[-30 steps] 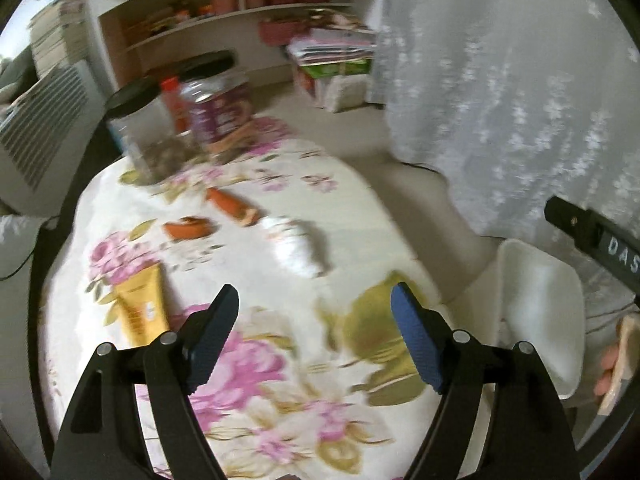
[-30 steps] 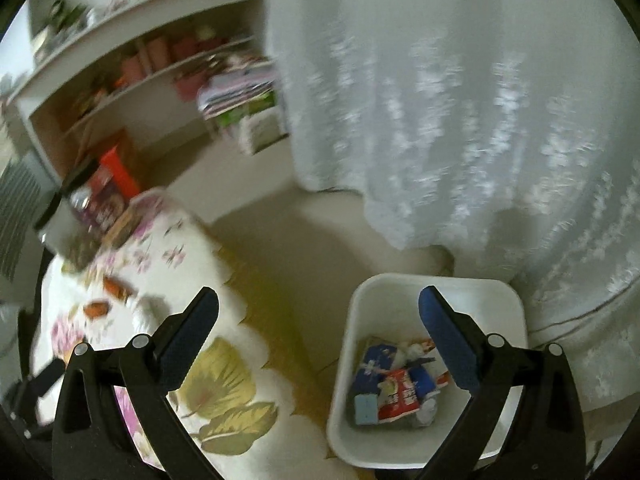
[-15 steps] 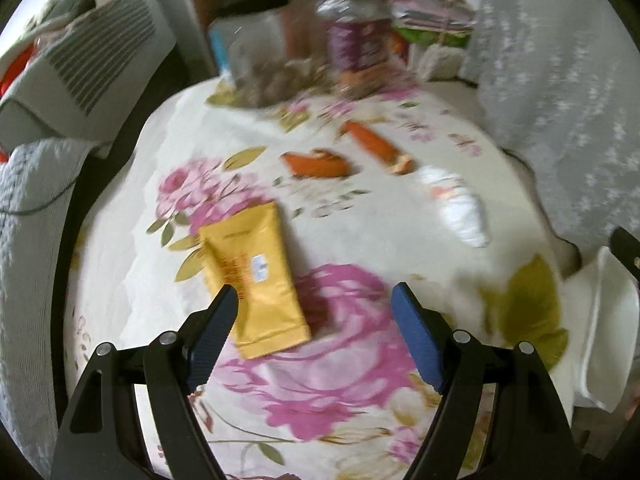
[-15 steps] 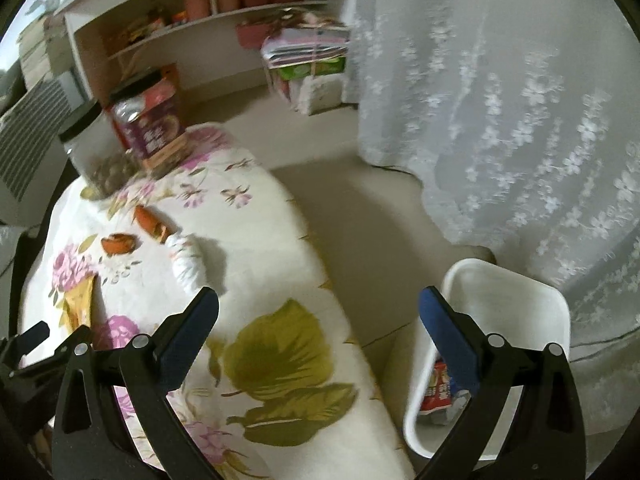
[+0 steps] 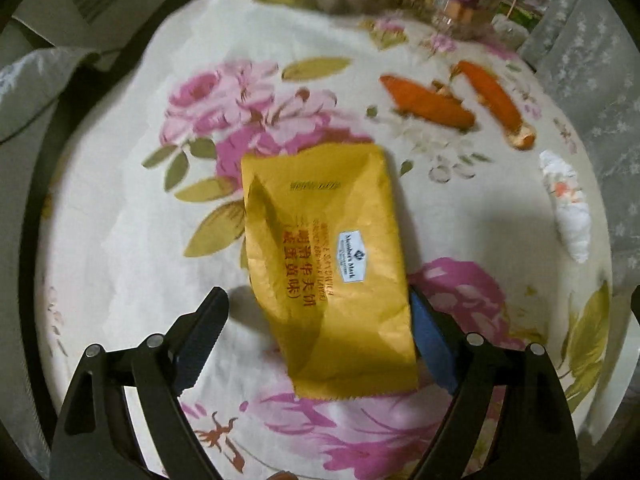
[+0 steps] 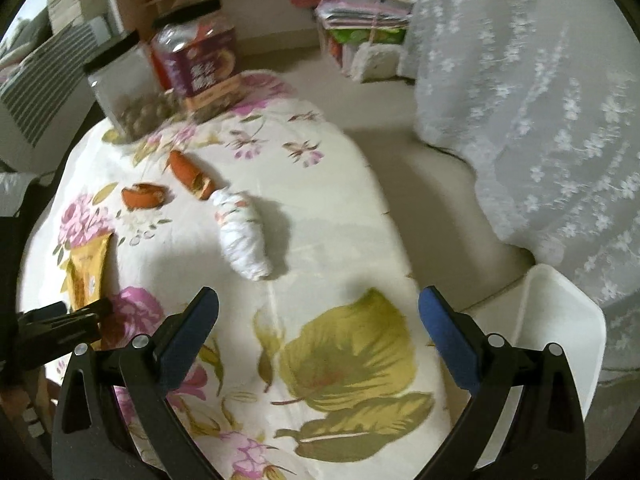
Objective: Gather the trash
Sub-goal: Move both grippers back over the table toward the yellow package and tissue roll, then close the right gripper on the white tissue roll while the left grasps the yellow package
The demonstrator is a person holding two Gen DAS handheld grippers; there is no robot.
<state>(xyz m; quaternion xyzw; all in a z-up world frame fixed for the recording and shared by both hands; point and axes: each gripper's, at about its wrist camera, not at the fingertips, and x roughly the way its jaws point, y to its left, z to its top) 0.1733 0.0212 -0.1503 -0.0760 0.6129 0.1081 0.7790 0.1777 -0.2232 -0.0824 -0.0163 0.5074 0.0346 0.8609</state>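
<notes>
A yellow snack packet [image 5: 328, 256] lies flat on the flowered tablecloth [image 5: 120, 240]. My left gripper [image 5: 320, 322] points down over its near end, with the jaws opening. The packet lies between them, its right edge at the blue right pad [image 5: 430, 340] and a gap at the left pad. Beyond lie two orange scraps [image 5: 428, 100] [image 5: 492, 96] and a crumpled white tissue [image 5: 568, 208]. My right gripper [image 6: 318, 320] hangs open above the cloth's leaf print with nothing in it. The tissue [image 6: 242, 236] is ahead of it and the packet [image 6: 86, 268] far left.
A white bin [image 6: 560, 320] stands on the floor off the table's right edge, below a lace curtain [image 6: 520, 100]. Two jars [image 6: 200, 64] [image 6: 120, 84] stand at the table's far end. Shelves and a stack of packages lie behind.
The left gripper has come down and across to the yellow packet, which now lies between wider jaws. The right gripper's view has swung from the bin onto the table.
</notes>
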